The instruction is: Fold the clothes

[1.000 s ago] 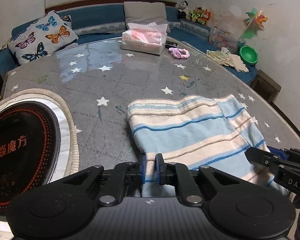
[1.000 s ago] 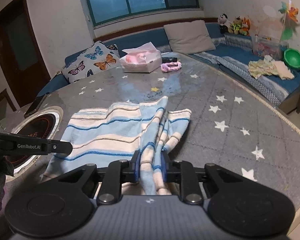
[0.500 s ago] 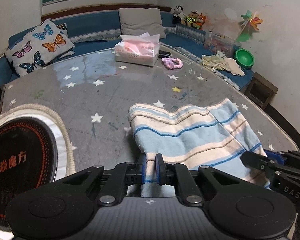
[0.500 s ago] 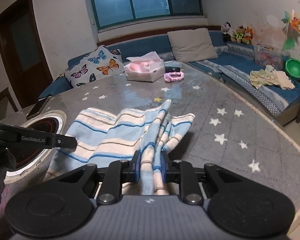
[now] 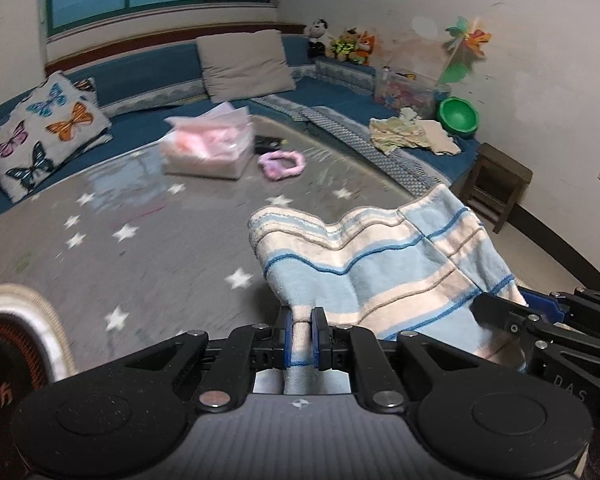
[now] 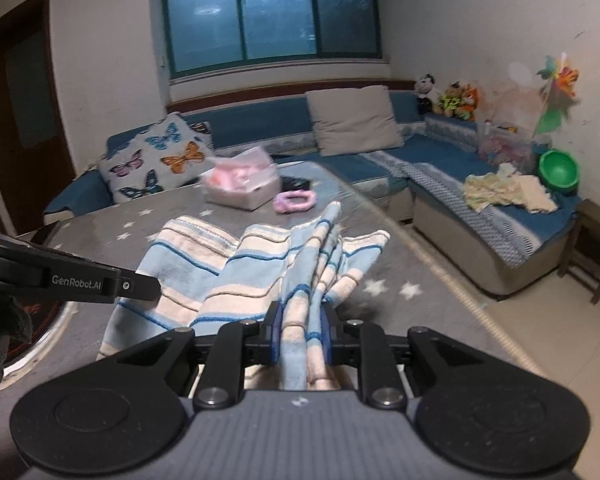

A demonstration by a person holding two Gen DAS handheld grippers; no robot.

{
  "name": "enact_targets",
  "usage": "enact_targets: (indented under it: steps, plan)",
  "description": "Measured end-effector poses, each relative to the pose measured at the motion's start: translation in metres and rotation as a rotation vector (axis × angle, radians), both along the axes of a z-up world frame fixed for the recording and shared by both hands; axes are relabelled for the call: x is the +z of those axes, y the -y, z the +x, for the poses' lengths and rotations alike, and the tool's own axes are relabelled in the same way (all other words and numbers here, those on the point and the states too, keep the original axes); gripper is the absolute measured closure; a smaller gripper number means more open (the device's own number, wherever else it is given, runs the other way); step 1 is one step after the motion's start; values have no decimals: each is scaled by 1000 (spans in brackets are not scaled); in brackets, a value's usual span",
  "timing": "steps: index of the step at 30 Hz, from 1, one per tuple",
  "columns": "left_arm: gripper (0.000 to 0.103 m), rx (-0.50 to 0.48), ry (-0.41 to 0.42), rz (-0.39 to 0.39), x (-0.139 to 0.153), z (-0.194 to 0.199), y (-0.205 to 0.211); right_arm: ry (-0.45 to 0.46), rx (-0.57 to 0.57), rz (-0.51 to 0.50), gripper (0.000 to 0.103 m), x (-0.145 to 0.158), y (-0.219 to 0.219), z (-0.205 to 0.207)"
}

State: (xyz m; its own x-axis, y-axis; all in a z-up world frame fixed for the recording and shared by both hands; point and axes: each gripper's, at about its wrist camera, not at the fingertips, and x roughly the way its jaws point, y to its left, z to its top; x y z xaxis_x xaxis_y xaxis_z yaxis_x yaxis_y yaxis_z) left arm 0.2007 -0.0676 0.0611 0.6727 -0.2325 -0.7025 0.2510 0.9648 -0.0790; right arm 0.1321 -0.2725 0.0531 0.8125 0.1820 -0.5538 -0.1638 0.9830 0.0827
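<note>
The left gripper [image 5: 300,334] is pinched on one near edge of the towel [image 5: 380,272], with a narrow strip of cloth between its blue pads. The right gripper [image 6: 300,332] is clamped on a thicker, bunched fold of the same towel [image 6: 260,268]. The towel's near edge is raised in both grips; its far part slopes ahead of the fingers toward the table [image 5: 160,248], and whether it rests there cannot be told from these views.

Beyond the towel, ahead of the left gripper, stands a box [image 5: 206,148] holding pink contents, blurred and possibly tissues. A pink scrunchie [image 5: 282,162] lies just right of the box. Farther right, on the sofa [image 5: 340,100], stand a clear bin [image 5: 404,88] of mixed small items and a green bowl [image 5: 458,114].
</note>
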Motion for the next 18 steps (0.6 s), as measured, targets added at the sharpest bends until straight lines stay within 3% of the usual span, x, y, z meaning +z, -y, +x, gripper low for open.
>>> enact_targets:
  steps: [8,18]
  plan:
    - [93,-53,-19,8,-5,27,46,-10,-75,-50,85,-3,36,21]
    - [93,-97,-60,17,-22,46,86,-62,-161,-64,85,-28,71,32]
